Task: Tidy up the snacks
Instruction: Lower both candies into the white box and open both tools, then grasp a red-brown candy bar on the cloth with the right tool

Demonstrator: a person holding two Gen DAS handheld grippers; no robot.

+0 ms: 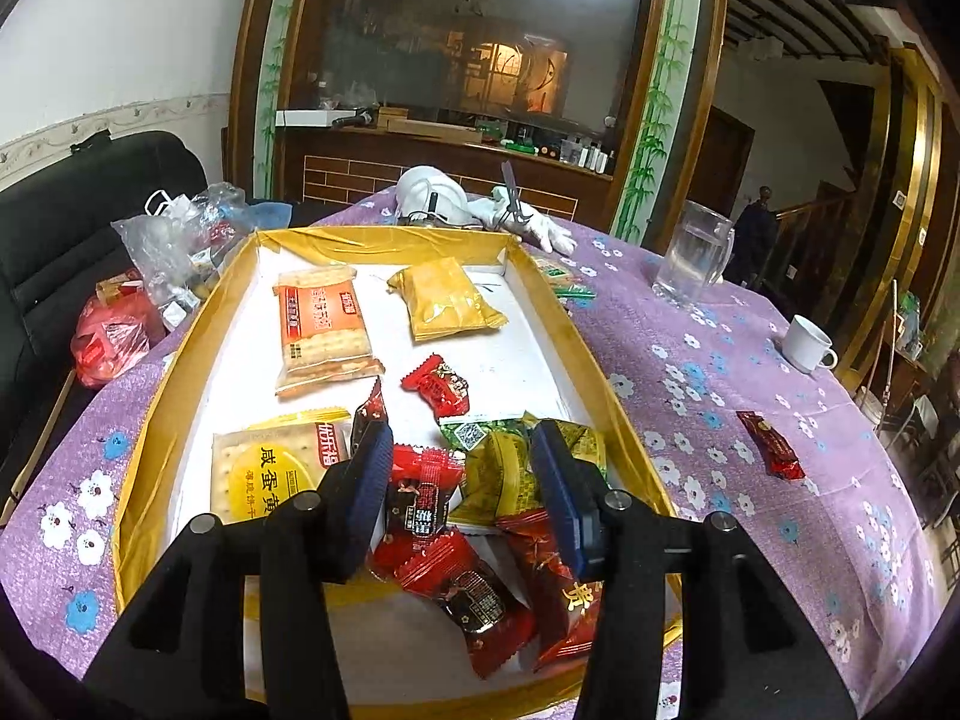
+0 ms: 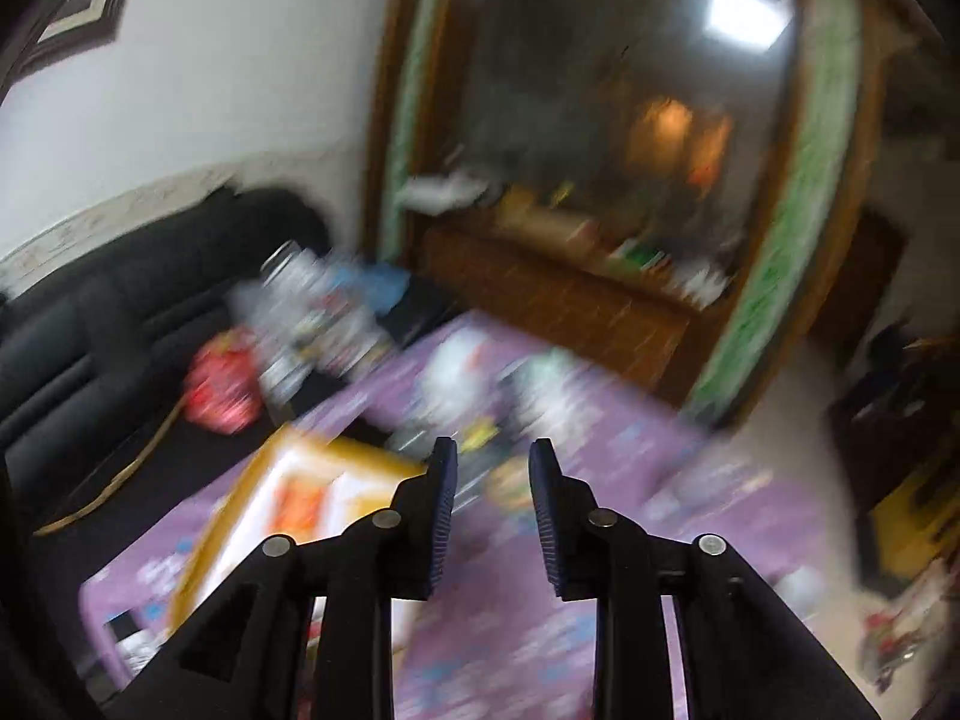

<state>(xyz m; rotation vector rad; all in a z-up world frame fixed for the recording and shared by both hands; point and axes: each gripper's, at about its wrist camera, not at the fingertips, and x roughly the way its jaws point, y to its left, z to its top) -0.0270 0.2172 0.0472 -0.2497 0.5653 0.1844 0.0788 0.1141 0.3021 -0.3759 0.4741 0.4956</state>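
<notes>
A gold-rimmed white tray (image 1: 576, 324) lies on the purple flowered tablecloth (image 1: 720, 396). It holds two cracker packs (image 1: 321, 324), a yellow pack (image 1: 447, 300), red candies (image 1: 441, 387) and green ones (image 1: 510, 468). My left gripper (image 1: 459, 438) is open and empty, hovering over the pile of red and green candies at the tray's near end. One red candy (image 1: 771, 444) lies on the cloth to the right of the tray. My right gripper (image 2: 492, 450) is open and empty above the cloth; its view is blurred, with the tray (image 2: 258, 480) at lower left.
A glass mug (image 1: 696, 252) and a white cup (image 1: 807, 342) stand at the right of the table. White gloves and scissors (image 1: 516, 213) lie behind the tray. Plastic bags (image 1: 174, 240) and a red bag (image 1: 111, 330) sit at the left by a black sofa (image 1: 72, 222).
</notes>
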